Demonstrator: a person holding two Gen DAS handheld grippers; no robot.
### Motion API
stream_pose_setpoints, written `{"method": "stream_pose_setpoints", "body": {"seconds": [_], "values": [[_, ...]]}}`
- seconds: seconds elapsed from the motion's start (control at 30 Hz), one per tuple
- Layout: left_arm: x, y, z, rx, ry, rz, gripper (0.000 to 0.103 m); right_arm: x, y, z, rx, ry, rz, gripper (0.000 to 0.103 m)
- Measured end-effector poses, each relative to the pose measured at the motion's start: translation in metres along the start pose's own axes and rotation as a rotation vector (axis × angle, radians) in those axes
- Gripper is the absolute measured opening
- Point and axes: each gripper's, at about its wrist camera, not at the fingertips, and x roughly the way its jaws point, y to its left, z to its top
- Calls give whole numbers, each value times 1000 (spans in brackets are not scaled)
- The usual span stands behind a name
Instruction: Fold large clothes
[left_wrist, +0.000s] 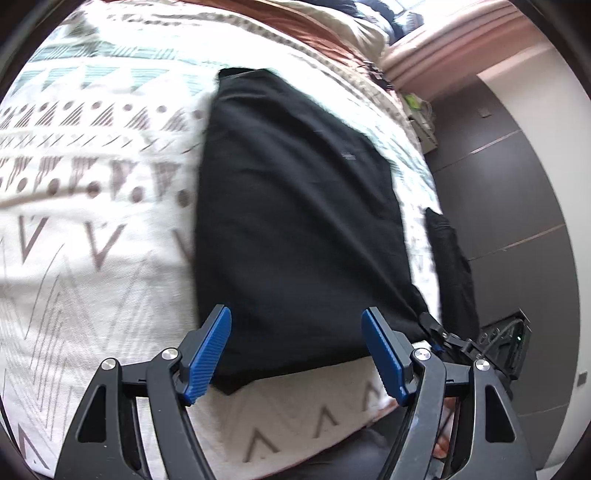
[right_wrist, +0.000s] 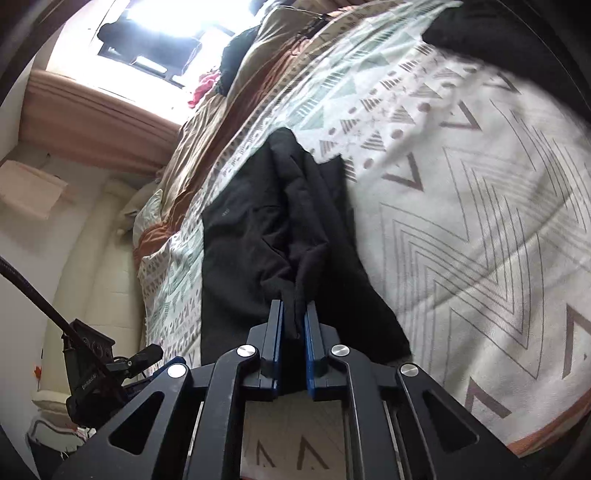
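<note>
My right hand-held gripper (right_wrist: 293, 325) is clamped on a bunched edge of the black garment (right_wrist: 280, 229). My left hand-held gripper (left_wrist: 295, 350) stands apart, pads (left_wrist: 208, 354) empty, above the garment's near hem. The garment lies on the patterned bed (left_wrist: 92, 184), long axis running away from me toward the window (right_wrist: 147, 33). Nothing blocks it.

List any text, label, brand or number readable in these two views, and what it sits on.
None can be read.
Small pale mark on the black garment: blurred, unreadable.
Embossed lettering on the black device at the bed's edge: too small and tilted to make out.
Patterned bedcover: shapes only, no writing.
</note>
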Motion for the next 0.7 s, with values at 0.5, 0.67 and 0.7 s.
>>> {"method": "stream_pose_setpoints", "body": {"seconds": [0.5, 0.67, 0.7], "values": [[37, 36, -23, -75, 44, 21, 65, 18, -42, -25, 81, 27, -57, 3], [41, 38, -27, -87, 35, 23, 60, 26, -47, -16, 94, 62, -34, 3], [40, 38, -27, -89, 33, 24, 60, 26, -47, -15, 92, 67, -28, 3]]}}
